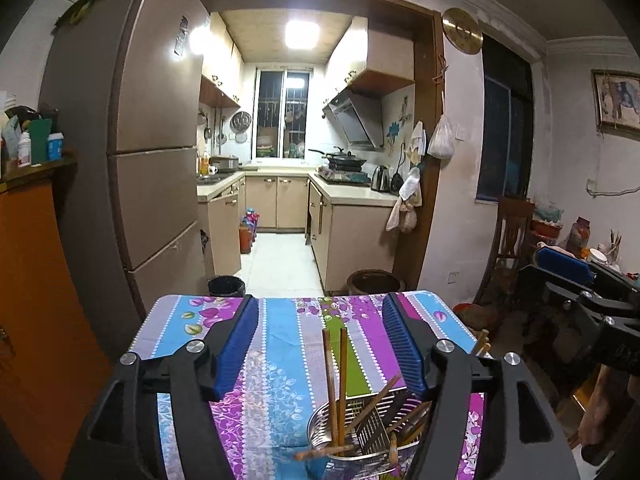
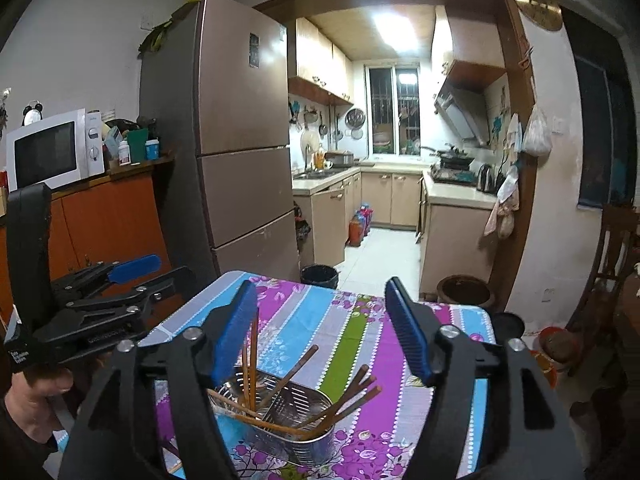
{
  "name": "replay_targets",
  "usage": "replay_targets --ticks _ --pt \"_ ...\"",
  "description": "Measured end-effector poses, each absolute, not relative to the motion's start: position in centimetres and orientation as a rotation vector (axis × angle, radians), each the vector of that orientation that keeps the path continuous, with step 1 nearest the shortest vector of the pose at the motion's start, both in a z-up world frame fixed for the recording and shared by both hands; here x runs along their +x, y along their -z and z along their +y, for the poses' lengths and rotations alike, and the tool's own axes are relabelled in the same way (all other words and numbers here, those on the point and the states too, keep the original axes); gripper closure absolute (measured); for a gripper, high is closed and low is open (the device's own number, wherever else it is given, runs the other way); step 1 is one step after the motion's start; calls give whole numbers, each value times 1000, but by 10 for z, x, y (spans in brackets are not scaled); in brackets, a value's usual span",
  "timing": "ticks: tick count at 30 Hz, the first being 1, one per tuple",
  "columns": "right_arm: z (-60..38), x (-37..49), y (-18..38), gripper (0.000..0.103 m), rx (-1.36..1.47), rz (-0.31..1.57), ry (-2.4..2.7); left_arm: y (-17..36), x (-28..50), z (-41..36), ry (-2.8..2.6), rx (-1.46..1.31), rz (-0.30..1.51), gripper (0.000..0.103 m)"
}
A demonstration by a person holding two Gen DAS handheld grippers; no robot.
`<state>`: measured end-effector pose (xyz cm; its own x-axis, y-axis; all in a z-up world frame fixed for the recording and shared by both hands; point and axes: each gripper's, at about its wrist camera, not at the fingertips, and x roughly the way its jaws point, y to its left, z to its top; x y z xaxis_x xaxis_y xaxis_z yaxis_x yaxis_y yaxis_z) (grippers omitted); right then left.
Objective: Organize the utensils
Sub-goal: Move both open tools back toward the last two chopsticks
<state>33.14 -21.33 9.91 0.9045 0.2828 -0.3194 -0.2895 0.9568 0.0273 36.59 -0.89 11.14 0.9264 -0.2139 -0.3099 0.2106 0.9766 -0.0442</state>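
A perforated metal utensil holder (image 1: 360,436) (image 2: 292,424) stands on the table's flowered, striped cloth (image 1: 288,344) (image 2: 320,320), near its front edge. Several wooden chopsticks (image 1: 335,380) (image 2: 251,360) stick out of it, some upright and some leaning. My left gripper (image 1: 320,340) hangs open just behind and above the holder, and its blue pads touch nothing. My right gripper (image 2: 320,328) is open in the same way over the holder, with its pads clear of the chopsticks. Each gripper also shows in the other's view: the right gripper (image 1: 564,264), the left gripper (image 2: 132,268), which a hand (image 2: 36,396) holds.
A tall brown fridge (image 2: 240,120) and an orange cabinet (image 2: 108,216) with a microwave (image 2: 52,148) stand to the left. Beyond the table's far edge are a black bin (image 1: 226,286) and a dark clay jar (image 1: 374,282). A wooden chair (image 1: 512,232) is at the right.
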Motion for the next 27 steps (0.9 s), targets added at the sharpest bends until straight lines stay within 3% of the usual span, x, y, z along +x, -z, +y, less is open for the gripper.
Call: replay_targets --ticks 3,5,8,15,21,22,24,27 --pt "-212 305 -104 26 -49 266 -261 -115 335 1 210 5 261 31" --pt "-209 288 -107 14 -73 221 -231 -115 314 7 202 18 224 27" --pt "-206 252 -110 6 -107 138 -169 -114 274 21 193 34 168 26" --pt "-196 173 -99 6 -79 52 -144 -91 189 59 212 20 106 19" --pt "-179 103 -19 6 -29 128 -188 -26 133 92 222 27 138 19" --pt "-174 95 0 7 -15 156 -193 -10 126 97 229 22 155 19" --pt "-163 84 33 19 -6 210 -201 21 116 100 245 28 192 19" --pt "-141 68 101 45 27 367 -226 70 105 98 283 56 256 19"
